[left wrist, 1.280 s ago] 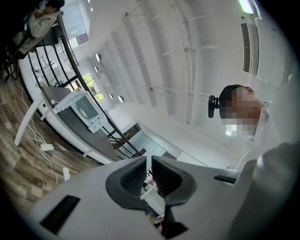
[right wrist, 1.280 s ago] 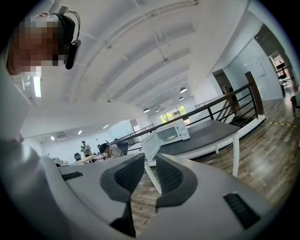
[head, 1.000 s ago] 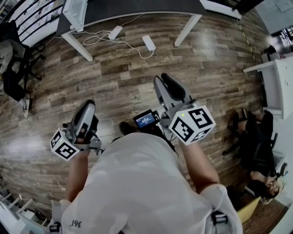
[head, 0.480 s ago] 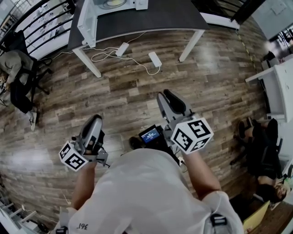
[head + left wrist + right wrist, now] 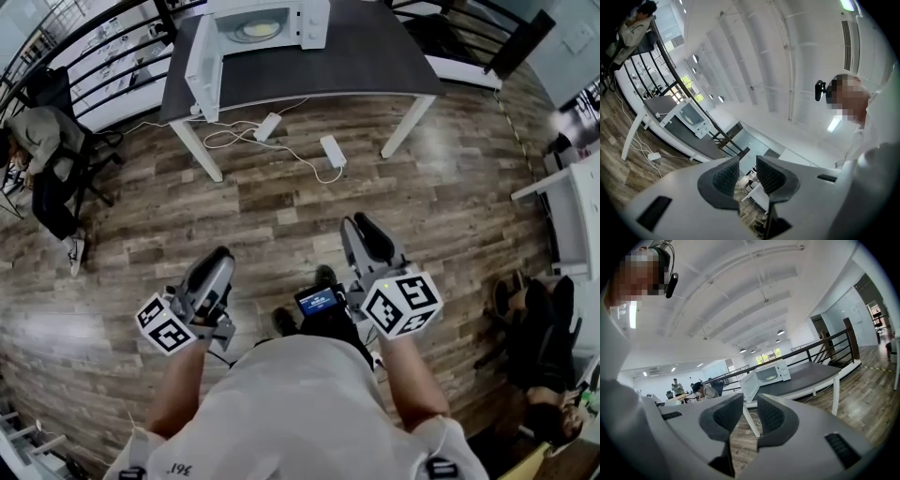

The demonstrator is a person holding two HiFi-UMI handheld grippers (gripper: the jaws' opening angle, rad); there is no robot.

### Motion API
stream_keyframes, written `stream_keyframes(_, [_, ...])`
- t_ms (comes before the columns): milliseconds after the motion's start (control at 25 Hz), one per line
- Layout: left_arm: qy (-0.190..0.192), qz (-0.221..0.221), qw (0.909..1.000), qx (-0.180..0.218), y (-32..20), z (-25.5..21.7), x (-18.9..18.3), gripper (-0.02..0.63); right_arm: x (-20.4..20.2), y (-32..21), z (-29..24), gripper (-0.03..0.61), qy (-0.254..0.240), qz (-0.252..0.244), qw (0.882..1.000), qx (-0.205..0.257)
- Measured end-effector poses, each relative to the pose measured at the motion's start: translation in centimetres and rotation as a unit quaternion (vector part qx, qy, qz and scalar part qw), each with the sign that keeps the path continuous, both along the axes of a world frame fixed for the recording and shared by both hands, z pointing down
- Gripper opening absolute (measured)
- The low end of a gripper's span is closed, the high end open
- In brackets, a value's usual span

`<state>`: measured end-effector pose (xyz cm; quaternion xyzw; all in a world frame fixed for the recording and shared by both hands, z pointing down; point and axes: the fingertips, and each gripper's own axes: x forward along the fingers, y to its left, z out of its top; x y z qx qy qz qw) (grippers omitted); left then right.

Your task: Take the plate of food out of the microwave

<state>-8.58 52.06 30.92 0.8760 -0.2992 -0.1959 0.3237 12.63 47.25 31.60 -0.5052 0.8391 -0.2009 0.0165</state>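
Observation:
A white microwave (image 5: 305, 19) stands on a dark table (image 5: 375, 56) at the top of the head view, its door (image 5: 202, 66) swung open to the left. Inside lies the plate of food (image 5: 255, 30). Both grippers hang in front of the person's body over the wood floor, far short of the table. The left gripper (image 5: 220, 261) is open and empty. The right gripper (image 5: 361, 227) is also open and empty. In the right gripper view the microwave (image 5: 766, 373) shows beyond the right gripper (image 5: 750, 404); in the left gripper view it (image 5: 691, 117) appears small, left of the left gripper (image 5: 747, 165).
Two power adapters (image 5: 333, 150) with cables (image 5: 234, 141) lie on the floor under the table. A person sits on a chair (image 5: 42, 150) at the left by a railing. Another person (image 5: 539, 328) sits at the right near a white desk (image 5: 572, 206).
The table has slid down into the head view and the open microwave with its plate has appeared at the top. Both grippers stay low in front of the body, still open.

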Motion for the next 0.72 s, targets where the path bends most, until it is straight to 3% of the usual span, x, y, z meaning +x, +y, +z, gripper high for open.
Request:
stream_keyframes(240, [-0.004, -0.008, 1.0, 0.002, -7.0, 0.1, 1.8, 0.092, 1.8, -7.5, 0.8, 0.072, -0.003, 0.001, 1.0, -0.002])
stream_keyframes(720, [-0.026, -0.081, 0.9962, -0.017, -26.5, 0.7, 7.4, 0.092, 6.1, -28.0, 2.0, 0.072, -0.014, -0.059, 0.998, -0.023])
